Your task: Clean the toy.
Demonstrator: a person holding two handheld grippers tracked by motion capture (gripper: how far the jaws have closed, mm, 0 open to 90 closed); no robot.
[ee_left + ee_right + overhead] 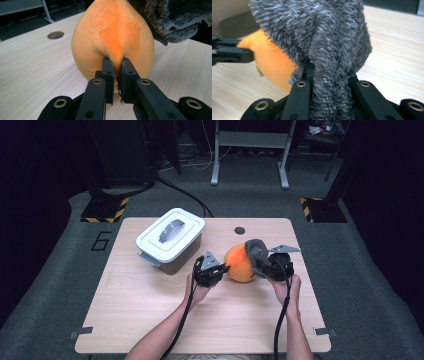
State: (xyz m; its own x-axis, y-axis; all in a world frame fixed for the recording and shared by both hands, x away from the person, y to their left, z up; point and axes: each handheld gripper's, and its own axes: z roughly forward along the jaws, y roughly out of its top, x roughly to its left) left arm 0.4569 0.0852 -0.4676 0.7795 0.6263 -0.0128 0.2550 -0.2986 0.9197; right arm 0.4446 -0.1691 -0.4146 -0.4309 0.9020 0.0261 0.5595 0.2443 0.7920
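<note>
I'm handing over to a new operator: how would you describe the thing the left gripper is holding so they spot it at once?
On the pale wooden table, look right of the white lidded box, between the person's two grippers. There sits a round orange plush, its fabric pinched by the left gripper. Nothing else is bright orange, and it wears a grey fuzzy cap.

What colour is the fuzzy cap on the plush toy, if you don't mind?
Mottled grey cap, shown best in the right gripper view.

Grey carpet (60,285) surrounds a pale wooden table (150,320); a grey metal frame (250,150) stands behind in dimness
</note>
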